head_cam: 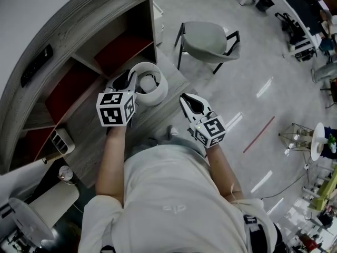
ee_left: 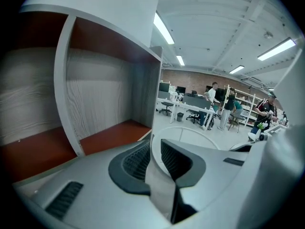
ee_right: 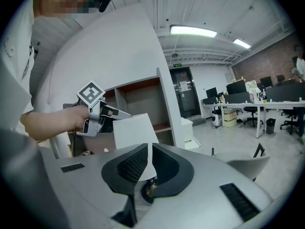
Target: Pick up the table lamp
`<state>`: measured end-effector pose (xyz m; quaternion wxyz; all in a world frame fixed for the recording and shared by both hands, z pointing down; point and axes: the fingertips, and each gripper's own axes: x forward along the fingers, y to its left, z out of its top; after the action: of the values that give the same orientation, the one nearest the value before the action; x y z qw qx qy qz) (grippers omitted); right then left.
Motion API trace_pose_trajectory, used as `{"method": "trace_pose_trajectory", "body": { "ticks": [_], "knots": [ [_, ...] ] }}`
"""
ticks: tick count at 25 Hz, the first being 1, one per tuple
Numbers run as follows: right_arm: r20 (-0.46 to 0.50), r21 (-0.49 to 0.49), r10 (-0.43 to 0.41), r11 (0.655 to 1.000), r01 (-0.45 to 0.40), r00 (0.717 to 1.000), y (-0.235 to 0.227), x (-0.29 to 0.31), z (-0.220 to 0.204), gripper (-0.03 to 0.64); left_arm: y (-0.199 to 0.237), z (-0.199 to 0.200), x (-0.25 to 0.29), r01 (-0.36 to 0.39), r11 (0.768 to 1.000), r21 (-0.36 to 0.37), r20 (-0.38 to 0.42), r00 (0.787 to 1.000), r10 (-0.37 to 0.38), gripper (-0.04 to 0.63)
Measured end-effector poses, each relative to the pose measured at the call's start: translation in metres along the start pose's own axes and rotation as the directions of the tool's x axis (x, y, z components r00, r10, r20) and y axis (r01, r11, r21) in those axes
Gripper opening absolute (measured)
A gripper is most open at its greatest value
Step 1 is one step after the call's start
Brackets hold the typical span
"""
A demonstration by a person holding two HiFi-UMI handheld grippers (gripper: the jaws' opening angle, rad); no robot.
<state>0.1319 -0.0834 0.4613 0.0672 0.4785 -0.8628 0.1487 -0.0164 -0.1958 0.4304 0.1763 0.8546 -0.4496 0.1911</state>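
The table lamp (head_cam: 154, 90) has a white drum shade and stands on the grey wood ledge in front of the shelf unit. My left gripper (head_cam: 131, 81) is at the shade's left rim. In the left gripper view the thin white shade wall (ee_left: 156, 185) runs between the ribbed pads (ee_left: 137, 160), which press on it from both sides. The right gripper view shows the shade (ee_right: 135, 130) with the left gripper (ee_right: 114, 114) at its upper edge. My right gripper (head_cam: 186, 100) hangs right of the lamp, shut and holding nothing (ee_right: 148, 163). The lamp's base is mostly hidden.
A curved shelf unit (head_cam: 79, 57) with red-brown compartments rises directly behind the lamp. A grey chair (head_cam: 208, 42) stands on the floor beyond the ledge. A small white appliance (head_cam: 61, 141) sits at the lower left. People stand at desks (ee_left: 217, 106) far off.
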Motion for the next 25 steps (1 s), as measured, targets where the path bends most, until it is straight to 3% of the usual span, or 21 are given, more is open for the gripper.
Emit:
{"method": "trace_pose_trajectory", "body": {
  "ticks": [15, 19, 25],
  "knots": [
    [-0.069, 0.000, 0.065, 0.998, -0.066, 0.995, 0.007, 0.032, -0.028, 0.047, 0.050, -0.027, -0.049, -0.055, 0.998, 0.013, 0.046, 0.997, 0.054, 0.043],
    [-0.096, -0.005, 0.097, 0.995, -0.098, 0.991, 0.009, 0.043, -0.040, 0.050, 0.059, -0.034, -0.060, -0.037, 0.999, -0.002, 0.083, 0.996, 0.037, 0.043],
    [-0.140, -0.050, 0.151, 0.986, -0.159, 0.979, 0.013, 0.061, -0.060, 0.095, 0.074, -0.044, -0.074, -0.047, 0.999, -0.023, 0.096, 0.994, 0.049, 0.041]
  ]
}}
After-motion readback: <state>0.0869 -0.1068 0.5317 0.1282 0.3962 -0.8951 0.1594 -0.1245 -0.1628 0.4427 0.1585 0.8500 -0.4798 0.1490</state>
